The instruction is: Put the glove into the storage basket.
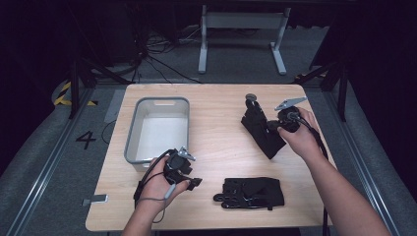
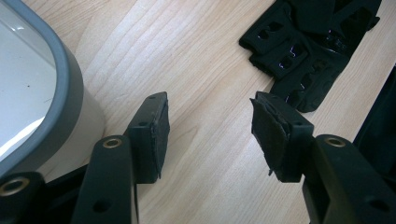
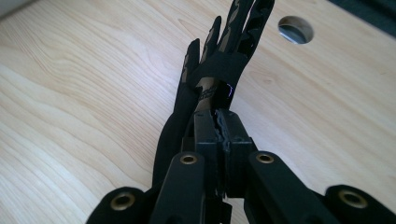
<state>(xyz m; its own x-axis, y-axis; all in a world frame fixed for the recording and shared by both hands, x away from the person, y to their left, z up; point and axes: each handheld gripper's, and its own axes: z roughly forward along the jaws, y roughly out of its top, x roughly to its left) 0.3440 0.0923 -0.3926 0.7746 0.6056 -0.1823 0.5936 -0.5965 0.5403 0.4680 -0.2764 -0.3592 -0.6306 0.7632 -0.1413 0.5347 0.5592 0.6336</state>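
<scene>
Two black gloves are on the wooden table. One glove lies flat near the front edge, and it appears again as the flat glove at the top right of the left gripper view. My left gripper hovers open just left of it, over bare wood, with nothing between its pads. The other glove is lifted at one end, fingers pointing away. My right gripper is shut on its cuff end at the table's right side.
A grey plastic bin stands at the left of the table, close behind my left gripper. A round cable hole is in the tabletop beyond the held glove. A table frame and cables are on the floor behind.
</scene>
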